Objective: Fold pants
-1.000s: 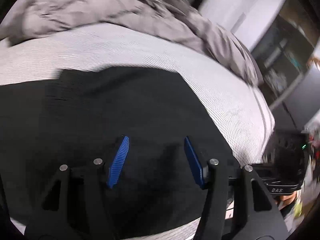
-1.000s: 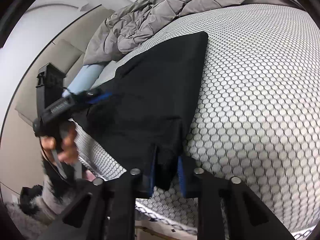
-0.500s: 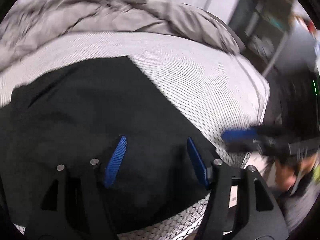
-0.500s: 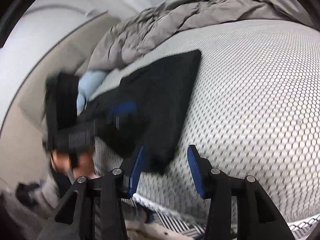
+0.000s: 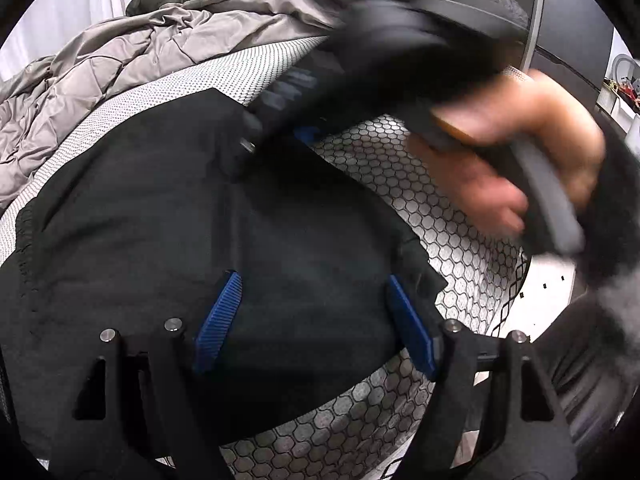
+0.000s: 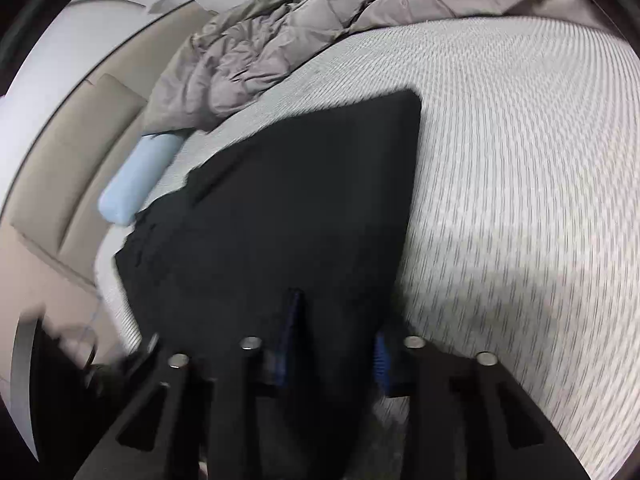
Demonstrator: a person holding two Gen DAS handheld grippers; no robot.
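Observation:
The black pants [image 5: 160, 220] lie folded flat on the honeycomb-patterned mattress [image 5: 440, 200]. My left gripper [image 5: 314, 312] is open just above the pants' near edge, its blue pads spread wide. The right gripper's body [image 5: 380, 60] crosses the left wrist view, blurred, over the pants' far part, with the hand holding it at the right. In the right wrist view the pants [image 6: 300, 200] fill the middle, and my right gripper [image 6: 336, 344] is open low over their near end, blurred by motion.
A rumpled grey duvet [image 5: 140, 52] is bunched at the far side of the mattress; it also shows in the right wrist view [image 6: 320, 32]. A light blue pillow [image 6: 136, 176] lies by the beige headboard [image 6: 60, 160]. The mattress edge runs close in front of the left gripper.
My right gripper let go of the pants' corner, opened, and swung over the pants, close in front of the left camera. My left gripper stayed open above the near edge.

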